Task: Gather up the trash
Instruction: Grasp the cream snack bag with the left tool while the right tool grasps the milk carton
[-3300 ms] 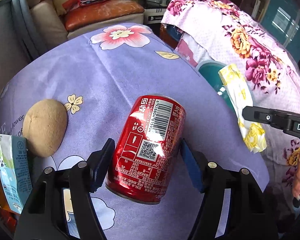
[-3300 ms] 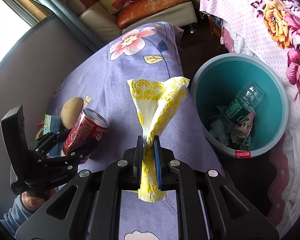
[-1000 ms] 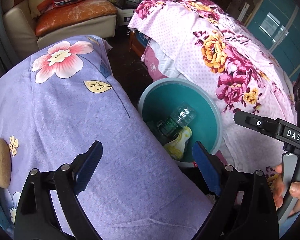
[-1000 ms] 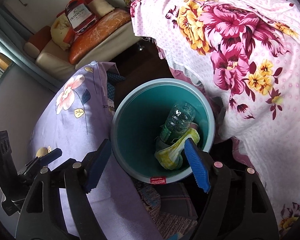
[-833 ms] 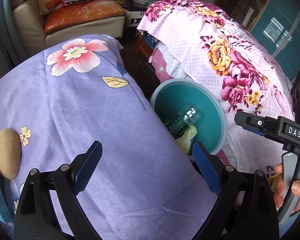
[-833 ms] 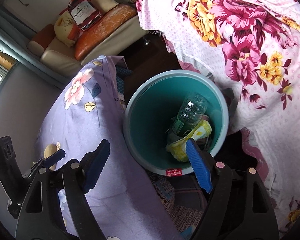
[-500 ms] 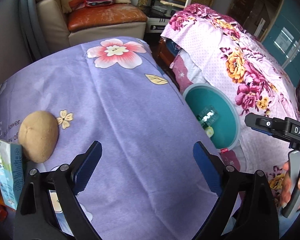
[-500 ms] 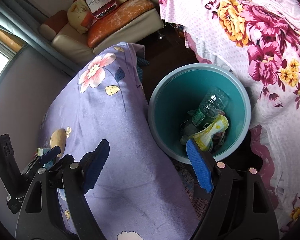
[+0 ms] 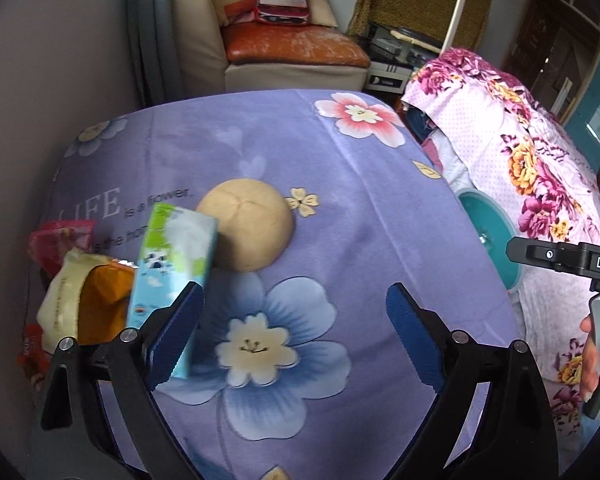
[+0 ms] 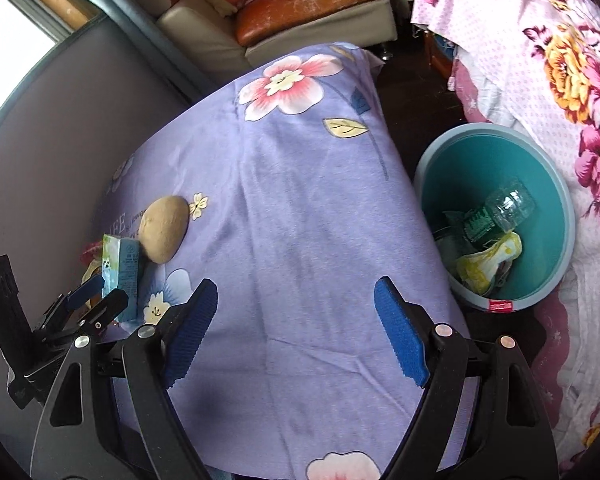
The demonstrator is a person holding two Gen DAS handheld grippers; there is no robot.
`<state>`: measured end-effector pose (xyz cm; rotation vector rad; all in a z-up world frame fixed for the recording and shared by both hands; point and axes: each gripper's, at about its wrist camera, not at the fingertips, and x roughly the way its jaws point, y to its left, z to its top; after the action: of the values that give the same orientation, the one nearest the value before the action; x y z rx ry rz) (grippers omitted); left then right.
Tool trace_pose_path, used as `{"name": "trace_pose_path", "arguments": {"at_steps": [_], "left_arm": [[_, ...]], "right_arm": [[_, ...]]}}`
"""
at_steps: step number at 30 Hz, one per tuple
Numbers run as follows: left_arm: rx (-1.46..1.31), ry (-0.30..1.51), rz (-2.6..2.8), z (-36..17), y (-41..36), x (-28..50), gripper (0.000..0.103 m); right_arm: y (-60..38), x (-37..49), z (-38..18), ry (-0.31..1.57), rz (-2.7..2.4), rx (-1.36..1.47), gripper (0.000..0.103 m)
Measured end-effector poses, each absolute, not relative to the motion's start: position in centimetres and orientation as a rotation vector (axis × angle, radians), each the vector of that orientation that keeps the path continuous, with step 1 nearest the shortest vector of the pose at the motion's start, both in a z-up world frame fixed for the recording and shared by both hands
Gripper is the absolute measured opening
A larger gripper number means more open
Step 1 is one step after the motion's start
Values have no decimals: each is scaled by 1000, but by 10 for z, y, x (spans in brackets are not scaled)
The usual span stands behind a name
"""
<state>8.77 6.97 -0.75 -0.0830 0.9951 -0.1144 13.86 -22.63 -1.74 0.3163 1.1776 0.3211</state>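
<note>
Both grippers, left gripper (image 9: 294, 330) and right gripper (image 10: 294, 332), now swinging back over the lilac flowered worktop (image 10: 300, 220) empty, fingers spread wide, right ones just widening. Red can and yellow napkin (image 10: 488, 262) gone from them, napkin lying in the teal round bin (image 10: 556, 184) right of the fingers. Heading, seemingly, for the light-blue carton (image 9: 170, 276) beside the left fingers.

Teal bin (image 9: 490, 236) mostly hidden behind the surface's (image 9: 340, 208) right edge; wrappers (image 9: 72, 304) at left blurred, unidentifiable.
</note>
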Motion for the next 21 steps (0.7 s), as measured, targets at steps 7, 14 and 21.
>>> {"name": "trace_pose_path", "arguments": {"at_steps": [7,14,21], "left_arm": [[-95,974,29,-6,158,61,93],[-190,997,105,-25,228,45,93],[-237,985,52,-43,250,47,92]], "right_arm": [[-149,139,-15,1226,439,245,77],[-62,144,-16,1278,538,156,77],[5,152,-31,1340,599,139,77]]}}
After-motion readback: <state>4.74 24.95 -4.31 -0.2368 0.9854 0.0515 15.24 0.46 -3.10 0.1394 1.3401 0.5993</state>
